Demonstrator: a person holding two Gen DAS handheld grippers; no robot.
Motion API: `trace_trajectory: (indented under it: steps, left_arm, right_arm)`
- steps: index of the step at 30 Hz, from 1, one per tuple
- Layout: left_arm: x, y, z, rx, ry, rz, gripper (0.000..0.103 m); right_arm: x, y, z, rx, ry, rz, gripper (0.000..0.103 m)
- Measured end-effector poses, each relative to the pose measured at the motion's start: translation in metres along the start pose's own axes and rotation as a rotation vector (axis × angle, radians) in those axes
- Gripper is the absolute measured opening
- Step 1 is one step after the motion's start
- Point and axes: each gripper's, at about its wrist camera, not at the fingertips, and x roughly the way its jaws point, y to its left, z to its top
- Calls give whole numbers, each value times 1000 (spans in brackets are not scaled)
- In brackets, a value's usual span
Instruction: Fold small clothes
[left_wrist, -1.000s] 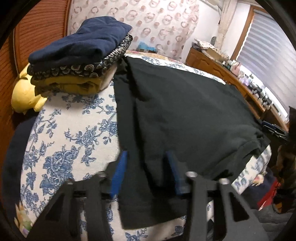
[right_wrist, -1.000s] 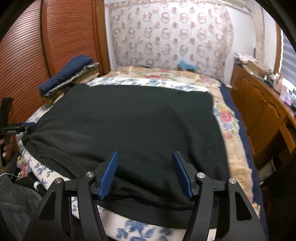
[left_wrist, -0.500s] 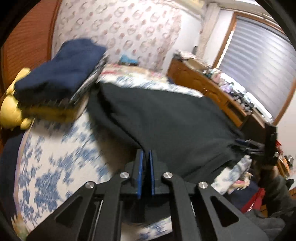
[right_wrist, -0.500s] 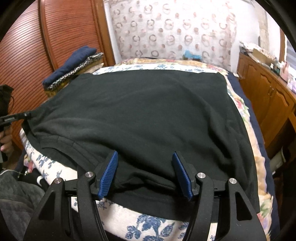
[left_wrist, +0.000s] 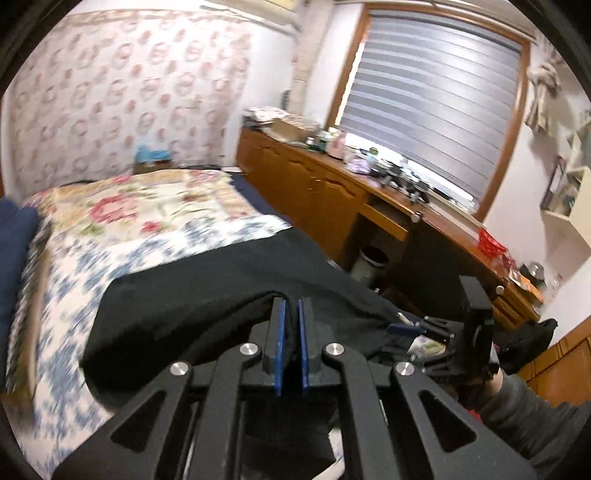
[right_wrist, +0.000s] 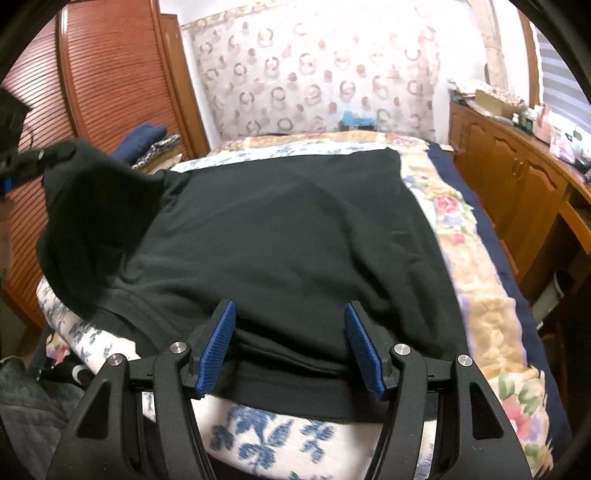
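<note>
Now the left gripper (left_wrist: 290, 309) is pressed together on one edge of the black garment (right_wrist: 288, 236) and holds that corner raised above the bed (right_wrist: 476, 280). Its jaws have just been closing on the cloth. Most of the garment lies flat on the flowered cover, its long side running toward the far wall. Over the near hem, the right gripper (right_wrist: 290, 314) stays spread and pinches nothing.
</note>
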Motion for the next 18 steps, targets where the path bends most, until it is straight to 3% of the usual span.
trace_trajectory:
  steps: [9,18]
  left_arm:
    - [50,-65,45,131,60,-81,3]
    - [82,-97,35,184,149,-106,4]
  right_arm:
    - [-28,-18,-6,18,-41,-35,63]
    - [-42,-30,-11,40,-70,-54,63]
